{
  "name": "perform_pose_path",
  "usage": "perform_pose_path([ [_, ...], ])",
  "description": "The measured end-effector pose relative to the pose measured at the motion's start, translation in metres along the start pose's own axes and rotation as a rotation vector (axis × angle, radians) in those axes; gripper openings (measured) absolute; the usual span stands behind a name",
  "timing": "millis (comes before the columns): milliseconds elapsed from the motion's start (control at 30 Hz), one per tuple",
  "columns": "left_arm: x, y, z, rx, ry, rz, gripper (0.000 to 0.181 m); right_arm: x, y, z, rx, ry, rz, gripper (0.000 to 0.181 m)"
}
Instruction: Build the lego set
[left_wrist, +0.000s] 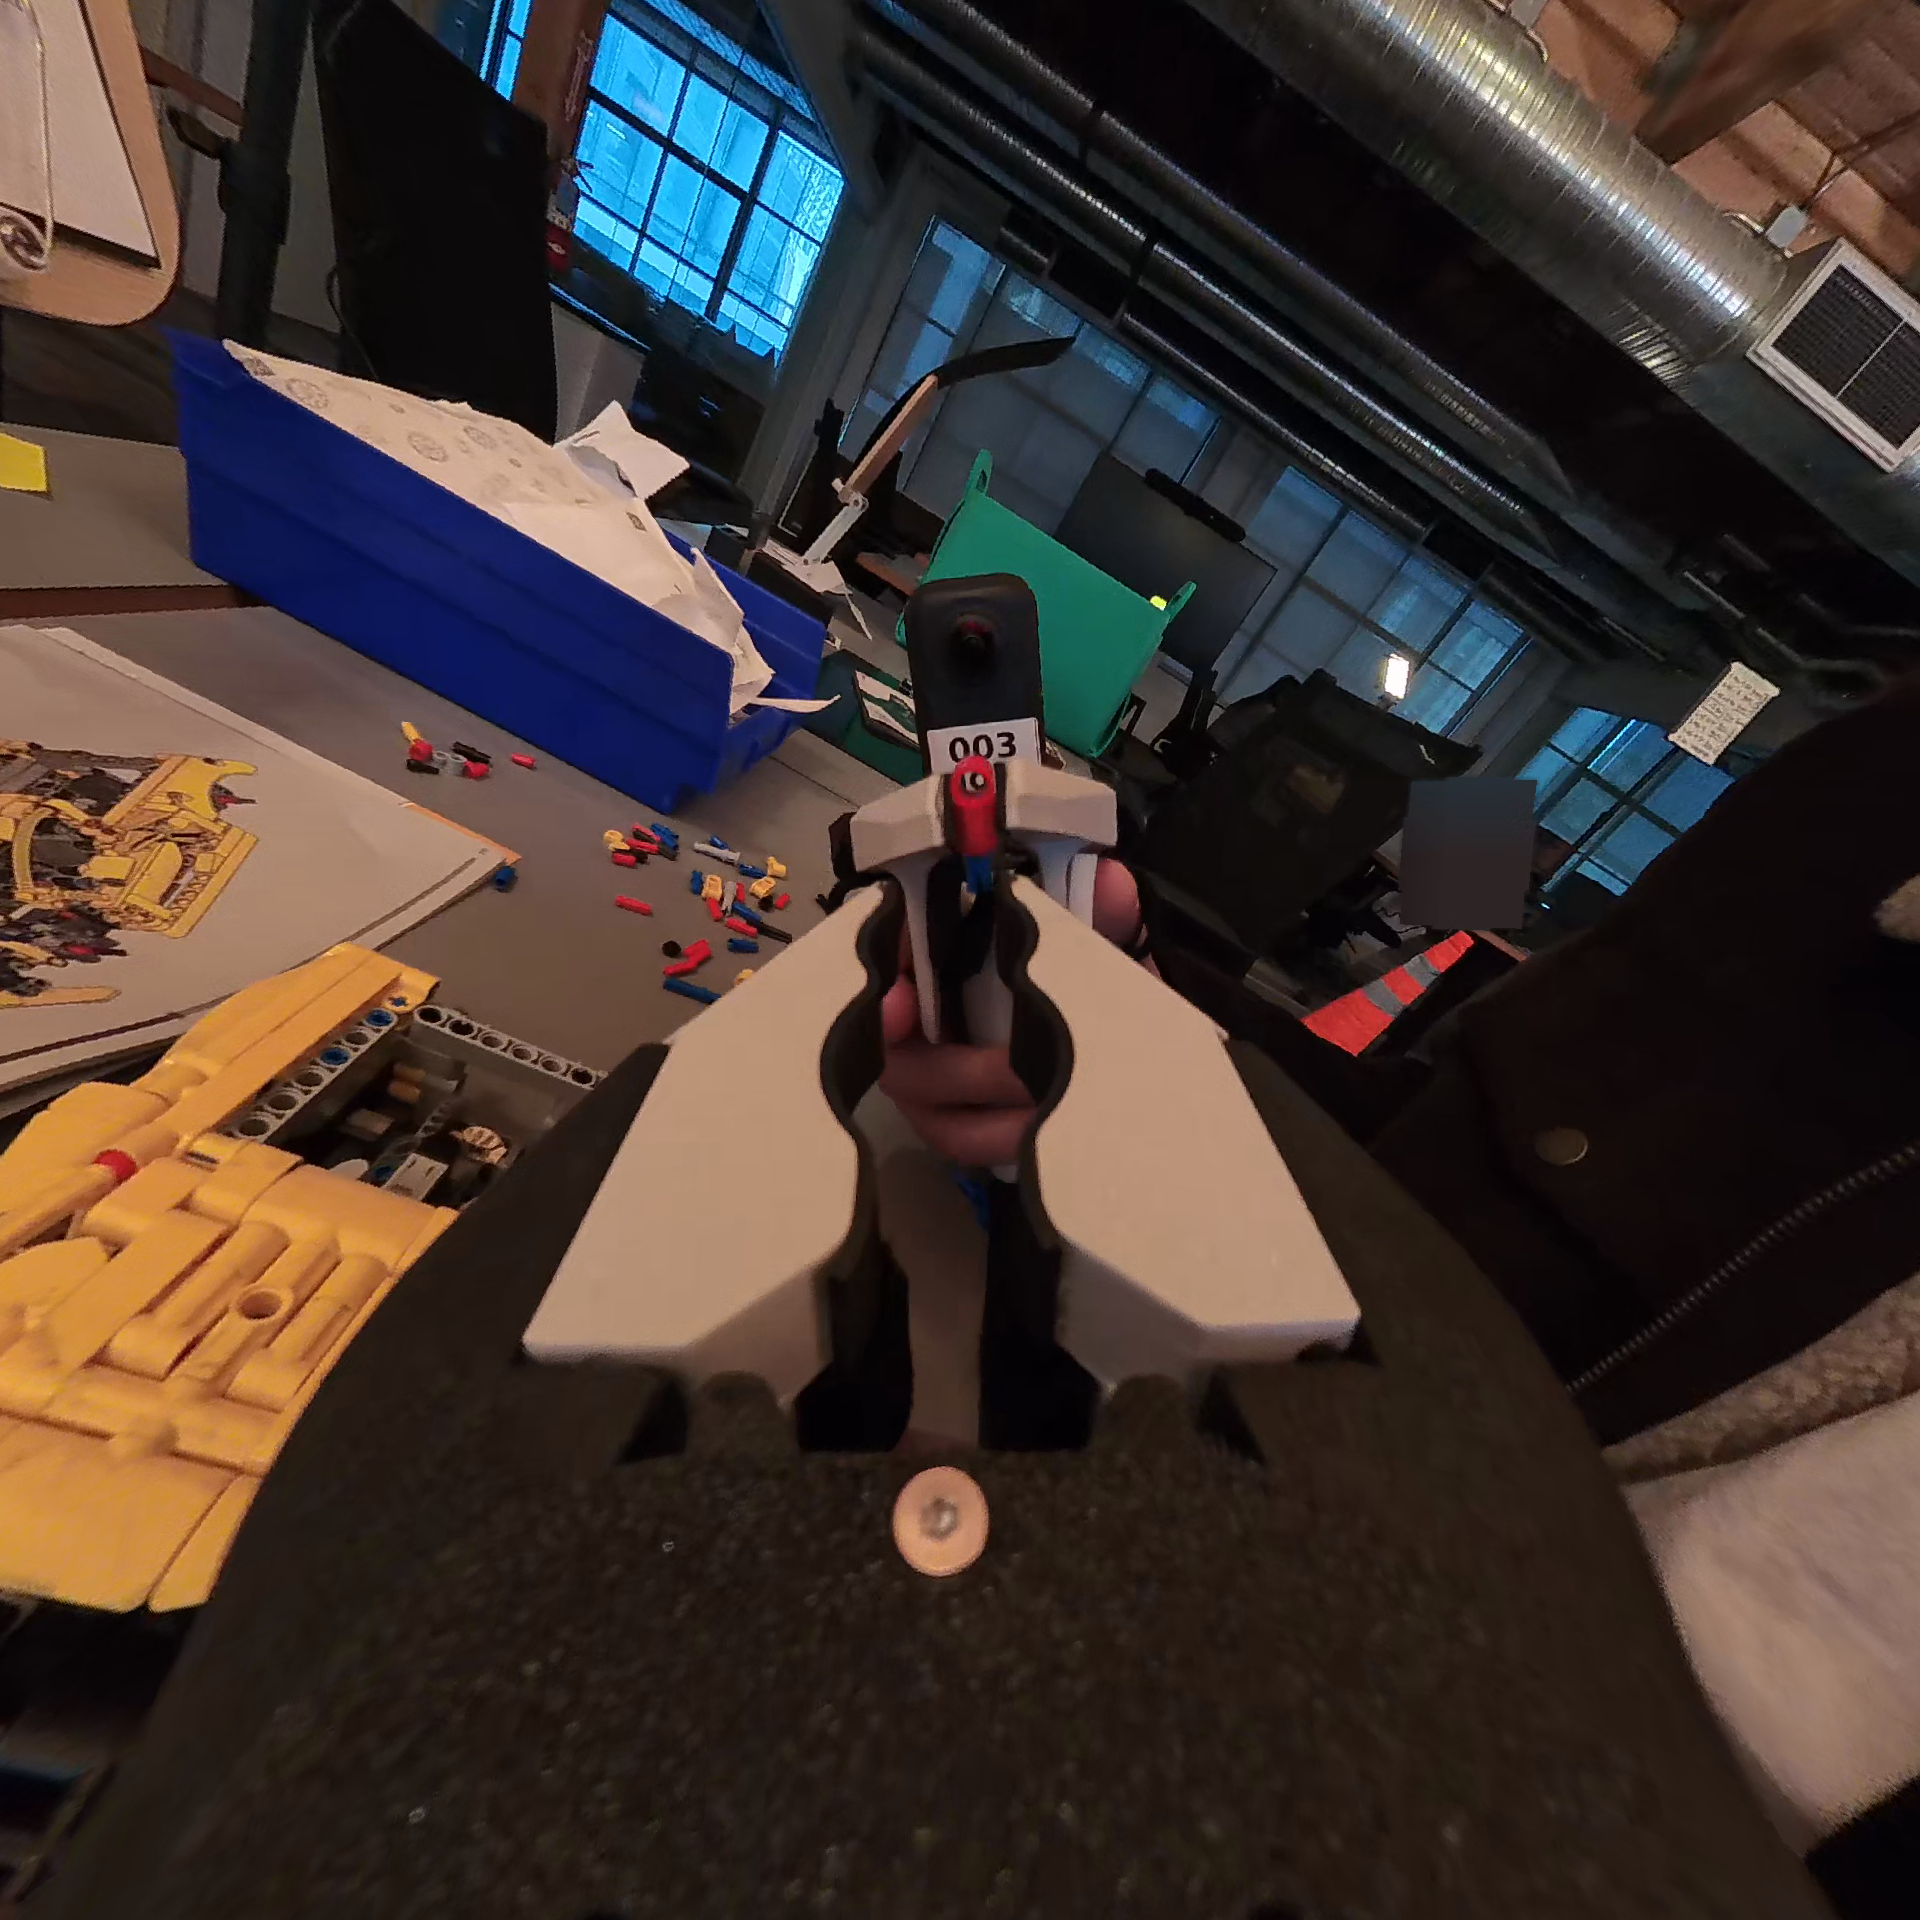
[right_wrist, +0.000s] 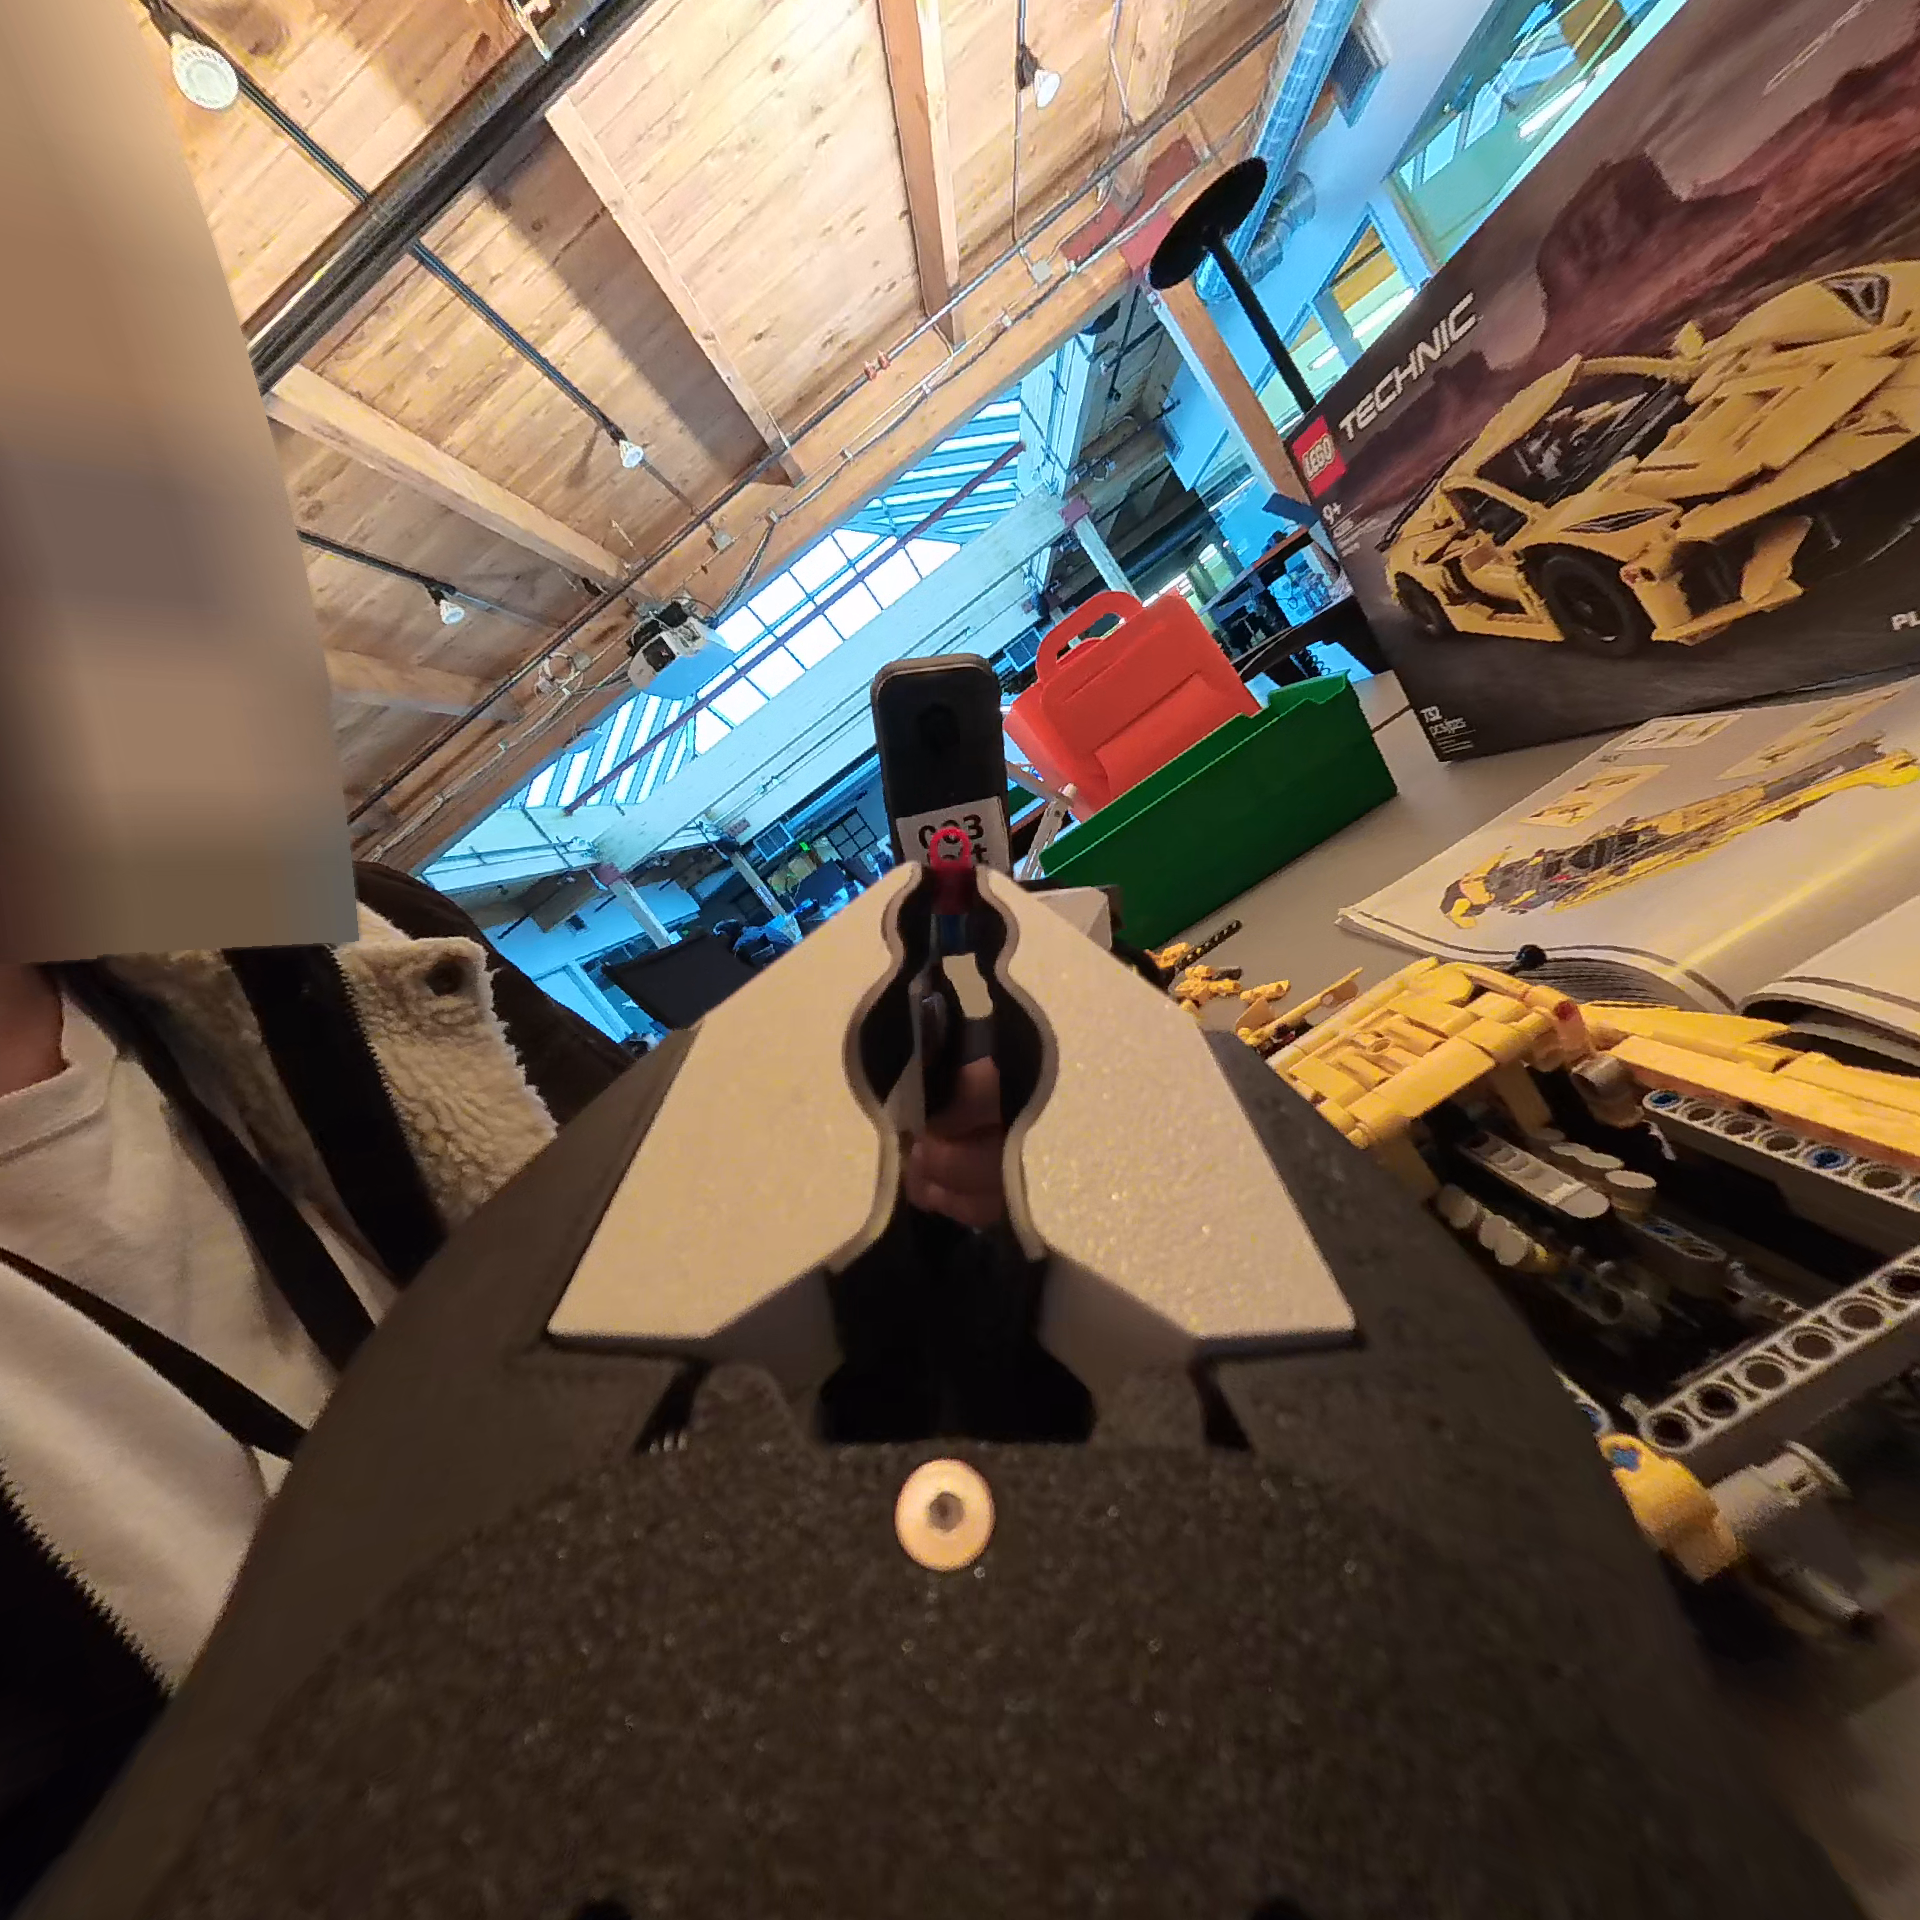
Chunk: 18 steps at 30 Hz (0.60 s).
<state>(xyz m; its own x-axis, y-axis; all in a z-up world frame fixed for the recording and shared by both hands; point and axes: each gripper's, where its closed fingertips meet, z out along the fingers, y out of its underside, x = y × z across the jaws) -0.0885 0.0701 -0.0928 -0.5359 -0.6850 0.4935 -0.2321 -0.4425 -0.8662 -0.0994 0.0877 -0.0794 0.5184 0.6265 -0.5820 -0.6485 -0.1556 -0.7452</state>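
My two grippers are raised above the table and meet tip to tip. Between the tips is a small red piece (left_wrist: 974, 805) with a blue pin (left_wrist: 977, 875) below it. In the left wrist view my left gripper (left_wrist: 956, 891) is closed around the blue pin. The right gripper (left_wrist: 977, 821) faces it, closed on the red piece. In the right wrist view my right gripper (right_wrist: 948, 878) holds the red piece (right_wrist: 948, 850) at its tips, with the blue pin (right_wrist: 950, 925) in the gap. The part-built yellow car (left_wrist: 187, 1268) lies on the table and also shows in the right wrist view (right_wrist: 1455, 1060).
An open instruction booklet (left_wrist: 260, 831) (right_wrist: 1662, 862) lies beside the car. Loose small pieces (left_wrist: 717, 894) are scattered on the grey table. A blue bin of paper (left_wrist: 468, 592), a green bin (right_wrist: 1226, 831), a red box (right_wrist: 1132, 696) and the set's box (right_wrist: 1662, 436) stand behind. A person's jacket (left_wrist: 1662, 1091) is close. Less than 4 cm separates the two grippers' tips.
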Motion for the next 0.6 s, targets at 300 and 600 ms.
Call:
perform_pose_path([
  [300,0.007,0.003,-0.003,-0.016,0.05,0.004,0.004,0.0,0.006,0.003,-0.04,0.01,-0.031,0.006],
  [600,0.009,0.007,-0.004,-0.043,0.063,0.007,0.003,-0.003,0.003,0.0,-0.035,-0.02,0.017,0.008],
])
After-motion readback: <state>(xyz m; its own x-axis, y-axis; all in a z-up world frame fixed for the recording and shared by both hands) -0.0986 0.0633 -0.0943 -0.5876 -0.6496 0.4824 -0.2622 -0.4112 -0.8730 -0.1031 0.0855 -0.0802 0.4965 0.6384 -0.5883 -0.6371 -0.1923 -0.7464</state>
